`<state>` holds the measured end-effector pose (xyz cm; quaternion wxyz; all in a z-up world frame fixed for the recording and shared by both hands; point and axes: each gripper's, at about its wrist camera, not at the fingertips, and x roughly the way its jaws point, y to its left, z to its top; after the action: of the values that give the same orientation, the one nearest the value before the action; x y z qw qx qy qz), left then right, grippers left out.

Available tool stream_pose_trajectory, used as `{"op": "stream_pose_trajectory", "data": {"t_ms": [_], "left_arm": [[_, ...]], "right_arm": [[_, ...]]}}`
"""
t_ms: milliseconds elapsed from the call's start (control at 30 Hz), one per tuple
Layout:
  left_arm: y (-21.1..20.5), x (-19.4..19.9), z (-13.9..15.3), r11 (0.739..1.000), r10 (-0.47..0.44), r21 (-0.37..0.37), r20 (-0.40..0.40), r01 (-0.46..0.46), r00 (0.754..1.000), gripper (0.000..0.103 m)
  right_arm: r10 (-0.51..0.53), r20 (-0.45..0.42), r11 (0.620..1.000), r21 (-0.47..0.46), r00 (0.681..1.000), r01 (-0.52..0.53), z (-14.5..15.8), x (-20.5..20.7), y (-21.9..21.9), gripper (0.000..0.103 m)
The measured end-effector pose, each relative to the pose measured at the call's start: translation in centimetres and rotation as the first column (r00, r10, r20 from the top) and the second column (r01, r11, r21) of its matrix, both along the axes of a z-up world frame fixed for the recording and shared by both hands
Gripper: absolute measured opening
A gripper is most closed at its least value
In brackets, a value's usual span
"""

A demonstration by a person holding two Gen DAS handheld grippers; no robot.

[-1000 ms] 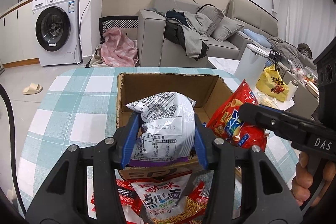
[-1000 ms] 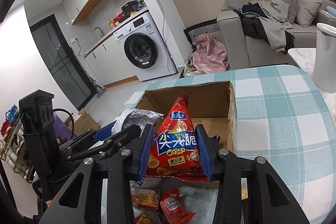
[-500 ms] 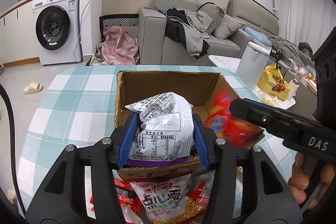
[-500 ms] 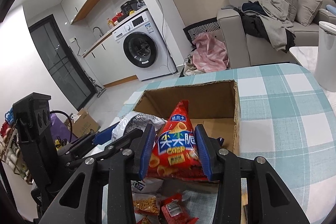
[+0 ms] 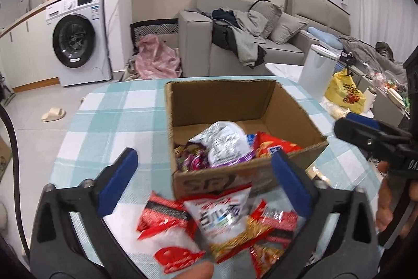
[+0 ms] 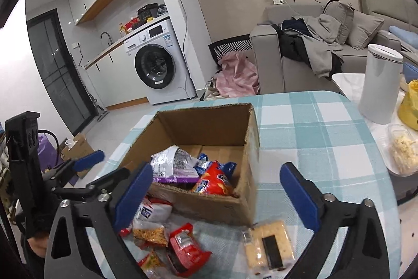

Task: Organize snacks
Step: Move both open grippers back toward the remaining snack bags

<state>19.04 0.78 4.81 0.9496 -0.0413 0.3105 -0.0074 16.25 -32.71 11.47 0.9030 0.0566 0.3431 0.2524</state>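
Note:
An open cardboard box [image 5: 235,101] stands on the checked table. Inside it lie a silver-and-purple bag [image 5: 224,145] and a red crisp bag [image 5: 277,147], also seen in the right wrist view as the silver bag [image 6: 172,164] and the red bag [image 6: 214,179]. My left gripper [image 5: 203,156] hovers before the box's near wall, jaws opening wide, with nothing between the pads. My right gripper [image 6: 216,169] does the same at the box's near right corner, empty. Loose on the cloth in front are a white noodle-snack bag [image 5: 224,218], red packets [image 5: 167,221] and a yellow cracker pack [image 6: 269,245].
A tall white canister [image 6: 378,85], a yellow bag [image 5: 344,93] and a clear tub of food [image 6: 402,148] stand on a side table to the right. The tablecloth [image 5: 112,117] stretches left of the box. A sofa and a washing machine stand beyond the table.
Both grippers have opened and let go: the silver-purple bag and the red crisp bag have dropped into the box. Both grippers have drawn back a little from it.

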Motion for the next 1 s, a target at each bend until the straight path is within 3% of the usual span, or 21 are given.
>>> {"op": "stream_pose_trajectory", "data": {"t_ms": [233, 533, 833, 1000], "left_arm": [[1.2, -3.1, -0.5, 1.000, 0.015, 0.011, -0.019, -0.015, 1.000, 0.102], [1.6, -5.9, -1.5, 0.999, 0.030, 0.026, -0.033, -0.029, 0.999, 0.102], [2.6, -5.7, -2.2, 0.999, 0.049, 0.008, -0.062, -0.049, 0.997, 0.102], [3.4, -5.0, -3.1, 0.997, 0.078, 0.007, -0.094, -0.078, 0.992, 0.102]], "right_arm": [[0.021, -0.028, 0.997, -0.079, 0.999, -0.023, -1.2, -1.8, -0.6, 0.103], [0.046, -0.056, 0.993, -0.102, 0.997, -0.052, -3.5, -3.0, -0.9, 0.103], [0.038, -0.060, 0.990, -0.136, 0.997, -0.046, -4.6, -3.2, -0.6, 0.103], [0.041, -0.116, 0.985, -0.161, 0.992, -0.060, -6.5, -2.5, 0.1, 0.103]]}}
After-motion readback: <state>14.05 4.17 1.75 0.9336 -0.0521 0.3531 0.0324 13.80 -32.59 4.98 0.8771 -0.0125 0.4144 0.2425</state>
